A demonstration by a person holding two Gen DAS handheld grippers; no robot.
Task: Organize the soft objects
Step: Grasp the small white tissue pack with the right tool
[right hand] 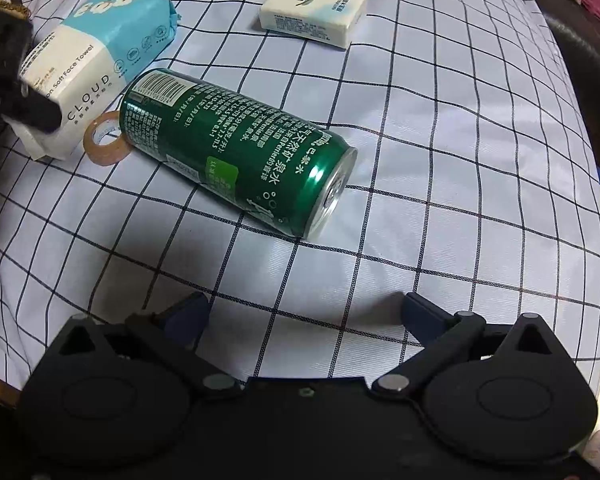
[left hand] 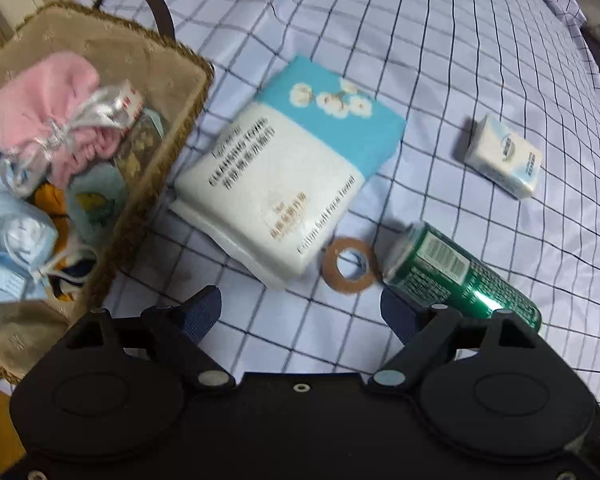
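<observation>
Your woven basket (left hand: 188,120) at the bed's left edge held a pink cloth (left hand: 40,108) and 1 blue pouch (left hand: 12,248). Your left gripper (left hand: 300,308) and right gripper (right hand: 304,316) both gaped, empty.

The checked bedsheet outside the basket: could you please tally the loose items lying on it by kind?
Tissue packs: 2, the face towel pack and the small tissue pack
Green drink can: 1
Tape roll: 1
Total: 4

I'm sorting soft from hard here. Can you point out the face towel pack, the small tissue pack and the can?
Face towel pack (left hand: 284,184), left wrist view, white front.
Small tissue pack (right hand: 314,14), right wrist view, top face.
Can (right hand: 236,148), right wrist view, green side.
</observation>
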